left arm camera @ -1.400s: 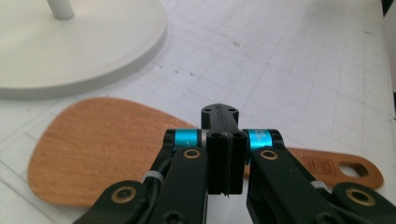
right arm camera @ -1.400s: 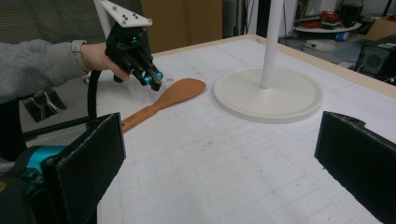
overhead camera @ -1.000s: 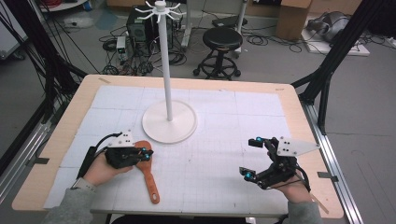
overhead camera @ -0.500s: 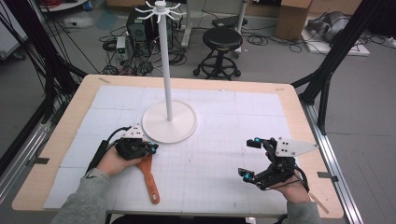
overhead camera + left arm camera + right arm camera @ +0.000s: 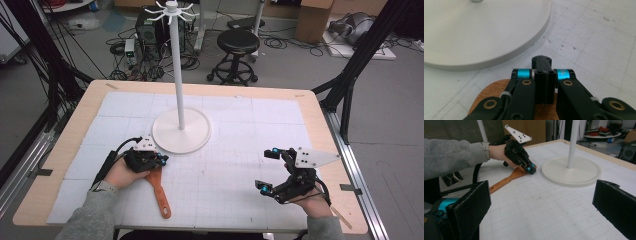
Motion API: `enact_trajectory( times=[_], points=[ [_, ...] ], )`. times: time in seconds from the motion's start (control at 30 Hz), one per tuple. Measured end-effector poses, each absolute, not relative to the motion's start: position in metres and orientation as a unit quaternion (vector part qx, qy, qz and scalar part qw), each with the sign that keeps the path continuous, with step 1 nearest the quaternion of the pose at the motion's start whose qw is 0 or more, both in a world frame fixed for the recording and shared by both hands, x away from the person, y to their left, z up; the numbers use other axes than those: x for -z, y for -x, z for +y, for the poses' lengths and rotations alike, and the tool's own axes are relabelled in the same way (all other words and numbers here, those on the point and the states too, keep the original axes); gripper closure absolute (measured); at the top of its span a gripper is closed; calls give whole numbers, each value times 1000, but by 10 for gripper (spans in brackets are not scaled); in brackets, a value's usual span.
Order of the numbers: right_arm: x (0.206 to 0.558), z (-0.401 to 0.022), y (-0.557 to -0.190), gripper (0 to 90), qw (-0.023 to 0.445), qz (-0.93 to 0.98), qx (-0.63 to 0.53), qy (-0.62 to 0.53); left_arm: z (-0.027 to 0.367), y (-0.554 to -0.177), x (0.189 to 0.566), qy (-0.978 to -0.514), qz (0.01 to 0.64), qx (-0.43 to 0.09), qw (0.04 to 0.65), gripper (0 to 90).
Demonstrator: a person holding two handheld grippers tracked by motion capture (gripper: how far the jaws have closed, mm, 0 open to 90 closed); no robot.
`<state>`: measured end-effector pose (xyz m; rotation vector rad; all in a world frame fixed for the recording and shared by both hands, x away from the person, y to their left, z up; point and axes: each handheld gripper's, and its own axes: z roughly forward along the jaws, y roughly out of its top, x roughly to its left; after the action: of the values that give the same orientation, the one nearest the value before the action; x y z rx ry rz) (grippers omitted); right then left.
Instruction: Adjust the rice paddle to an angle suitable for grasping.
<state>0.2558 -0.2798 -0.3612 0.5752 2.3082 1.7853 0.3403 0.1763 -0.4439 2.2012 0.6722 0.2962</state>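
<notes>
Two grippers: the left gripper [image 5: 161, 160], jaws pressed together, sits on the wooden spatula [image 5: 159, 190] under it. Right gripper [image 5: 269, 170] gapes wide, empty. Pushing could slide the spatula into the stand base [image 5: 181, 131] just ahead.

Wooden spatula [image 5: 159, 187] w/ smooth orange-brown finish, matt white stand base [image 5: 474, 30], matt gridded white mat [image 5: 230, 175] over pale wood table edge [image 5: 320, 125], matt black plastic grippers.
</notes>
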Motion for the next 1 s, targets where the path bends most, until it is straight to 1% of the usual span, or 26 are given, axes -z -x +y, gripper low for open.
enact_trajectory(
  times=[0.2, 0.5, 0.67, 1.0],
  points=[
    [362, -279, -257, 7, 83, 774, -597, -194, 186, -336, 443, -871, 268, -119, 393, 897],
    [363, -276, -260, 7, 79, 778, -593, -192, 190, -329, 441, -874, 271, -126, 382, 897],
    [363, -275, -260, 6, 80, 778, -592, -194, 200, -322, 445, -864, 275, -120, 405, 897],
    [365, -271, -264, 6, 76, 784, -586, -192, 217, -311, 447, -859, 277, -127, 411, 897]
  ],
)
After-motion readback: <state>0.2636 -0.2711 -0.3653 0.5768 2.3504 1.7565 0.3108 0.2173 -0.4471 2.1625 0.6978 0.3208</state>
